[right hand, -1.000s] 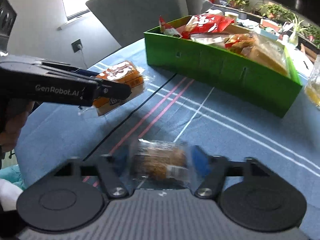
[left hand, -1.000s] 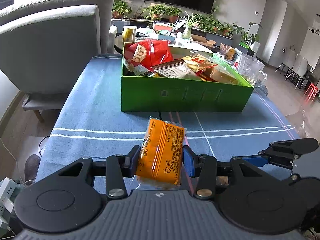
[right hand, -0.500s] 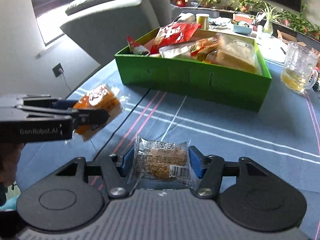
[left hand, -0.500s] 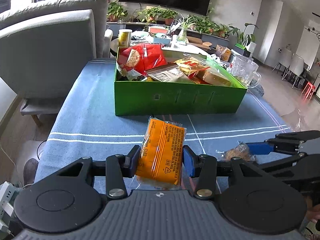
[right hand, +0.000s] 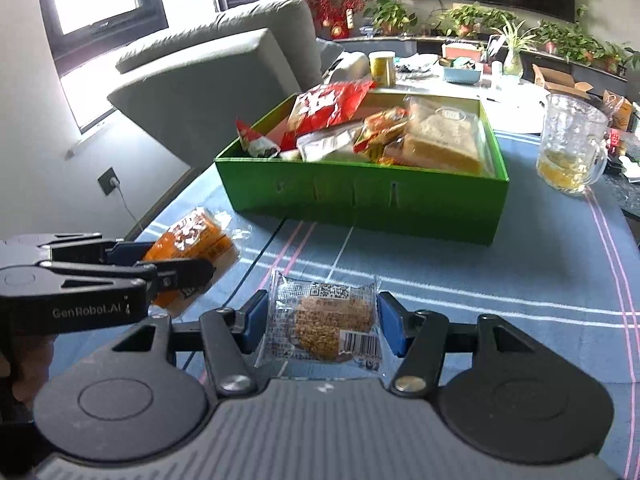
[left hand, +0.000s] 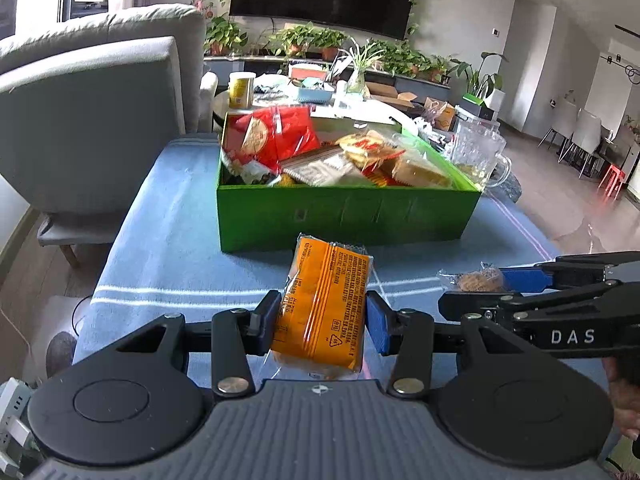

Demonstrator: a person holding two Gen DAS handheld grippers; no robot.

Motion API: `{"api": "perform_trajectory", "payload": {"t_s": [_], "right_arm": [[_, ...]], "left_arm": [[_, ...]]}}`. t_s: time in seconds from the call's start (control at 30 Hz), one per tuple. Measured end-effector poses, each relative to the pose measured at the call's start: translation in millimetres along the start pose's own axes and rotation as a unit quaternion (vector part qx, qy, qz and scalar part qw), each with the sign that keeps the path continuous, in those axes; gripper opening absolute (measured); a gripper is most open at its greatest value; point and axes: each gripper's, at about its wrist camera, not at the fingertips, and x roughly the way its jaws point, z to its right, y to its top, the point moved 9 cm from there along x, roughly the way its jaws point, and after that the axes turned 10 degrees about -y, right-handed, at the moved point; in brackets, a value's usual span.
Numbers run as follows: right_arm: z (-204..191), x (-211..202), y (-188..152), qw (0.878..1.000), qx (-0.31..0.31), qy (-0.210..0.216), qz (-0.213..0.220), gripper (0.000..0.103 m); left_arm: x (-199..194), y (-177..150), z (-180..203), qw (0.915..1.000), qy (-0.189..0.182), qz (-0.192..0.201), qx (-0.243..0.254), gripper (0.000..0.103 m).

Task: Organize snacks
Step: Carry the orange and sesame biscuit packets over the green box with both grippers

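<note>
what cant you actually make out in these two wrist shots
- Bottom of the green box: both views, buried under the piled snack packs.
- Lower end of the orange packet: left wrist view, hidden behind the gripper body.
- Print on the clear-wrapped cookie: right wrist view, too small to read.
- Cookie in the left wrist view: mostly covered by the right gripper.
- Persons holding hands: only slivers at the frame edges.

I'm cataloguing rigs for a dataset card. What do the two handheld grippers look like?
Both are matte black plastic. Each has a ribbed grey-black body with two round discs, silver pivot screws, angular linkage arms and blue finger pads. The left gripper carries white "GenRobot.AI" lettering on its side; the right gripper shows white "DAS". No cables or sleeves are visible.
</note>
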Motion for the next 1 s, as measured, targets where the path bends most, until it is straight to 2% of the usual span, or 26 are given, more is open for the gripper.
{"api": "perform_trajectory", "payload": {"t_s": [0.53, 1.0], "right_arm": [[12, -11, 52, 0.997, 0.028, -0.024, 0.068, 0.078], [22, -2, 85, 0.994, 0.041, -0.024, 0.093, 0.078]], "left_arm": [[0, 48, 17, 0.9986, -0.006, 0.042, 0.031, 0.042], [23, 84, 9, 0.9979, 0.002, 0.054, 0.037, 0.042]]}}
